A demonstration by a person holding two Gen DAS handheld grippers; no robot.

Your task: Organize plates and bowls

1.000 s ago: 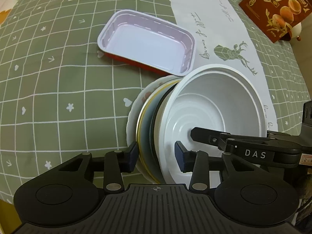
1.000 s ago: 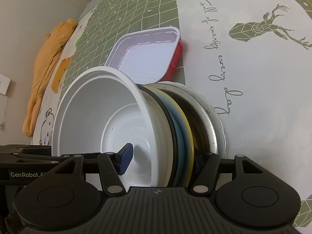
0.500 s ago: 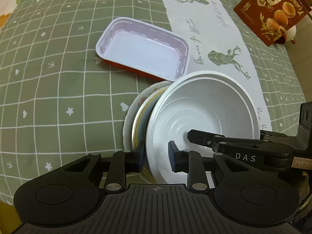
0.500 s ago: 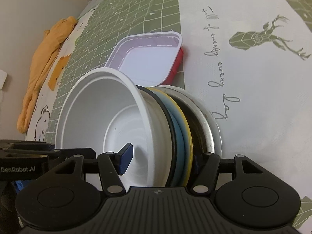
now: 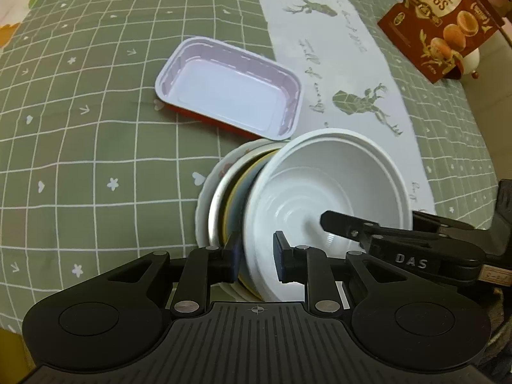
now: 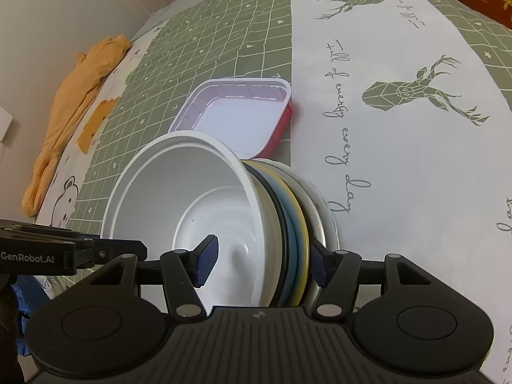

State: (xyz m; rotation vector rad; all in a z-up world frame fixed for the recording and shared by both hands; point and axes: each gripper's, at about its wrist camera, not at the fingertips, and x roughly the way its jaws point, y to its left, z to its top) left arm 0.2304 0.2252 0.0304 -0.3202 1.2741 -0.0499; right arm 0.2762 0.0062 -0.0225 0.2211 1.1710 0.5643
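Observation:
A white bowl point(image 5: 332, 192) sits nested on a stack of plates point(image 5: 224, 188), held up off the cloth and tilted. My left gripper point(image 5: 256, 259) is shut on the stack's near edge, one finger inside the bowl, the other behind the plates. My right gripper point(image 6: 259, 260) grips the same stack point(image 6: 294, 224) from the other side, one finger inside the bowl point(image 6: 192, 198), one behind the outer plate. An empty rectangular tray point(image 5: 230, 96), white inside and red outside, lies on the cloth beyond; it also shows in the right wrist view point(image 6: 236, 112).
The green checked tablecloth point(image 5: 80, 128) has a white deer-print runner point(image 5: 352, 73) to the right. A brown quail-egg box point(image 5: 444, 22) stands at the far right. An orange cloth point(image 6: 73, 102) lies at the table's far edge.
My left gripper's fingers have closed in from a wider hold to a narrower grip on the stack. The stack has tilted slightly and shifted; the right grip is unchanged.

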